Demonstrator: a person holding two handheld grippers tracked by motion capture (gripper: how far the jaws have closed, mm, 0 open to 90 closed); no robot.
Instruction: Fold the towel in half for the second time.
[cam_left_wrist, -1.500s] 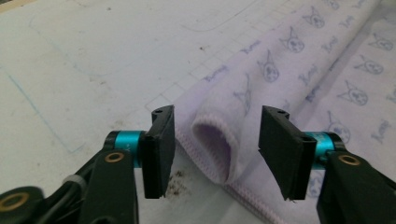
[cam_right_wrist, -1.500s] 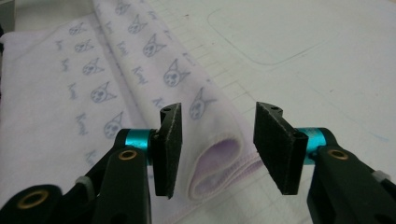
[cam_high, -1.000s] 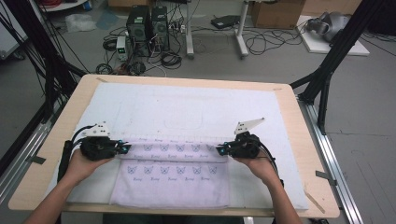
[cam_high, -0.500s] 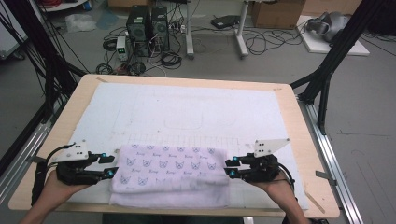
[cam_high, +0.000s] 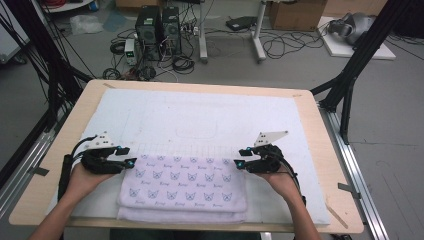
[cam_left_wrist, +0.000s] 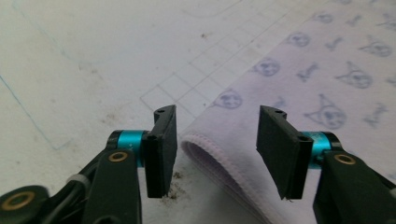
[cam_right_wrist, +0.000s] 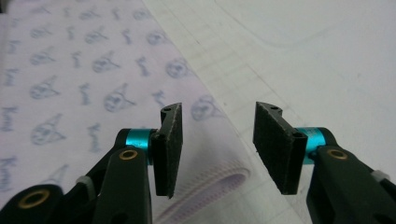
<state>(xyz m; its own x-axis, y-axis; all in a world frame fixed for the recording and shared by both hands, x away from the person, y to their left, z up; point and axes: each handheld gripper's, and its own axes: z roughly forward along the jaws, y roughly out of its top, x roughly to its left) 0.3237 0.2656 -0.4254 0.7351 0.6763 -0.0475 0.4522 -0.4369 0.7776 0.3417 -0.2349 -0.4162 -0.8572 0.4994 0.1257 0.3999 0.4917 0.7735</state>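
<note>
A second ago both grippers pinched the towel's far edge, raised mid-fold. That edge now lies flat, the towel doubled over on the surface. The left gripper and right gripper have just been opening; the folded corners sit loose between their fingers, unpressed.

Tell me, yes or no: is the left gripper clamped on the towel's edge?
No. In the left gripper view the left gripper has its jaws standing apart, and the folded towel edge lies loose between them, unpinched.
</note>
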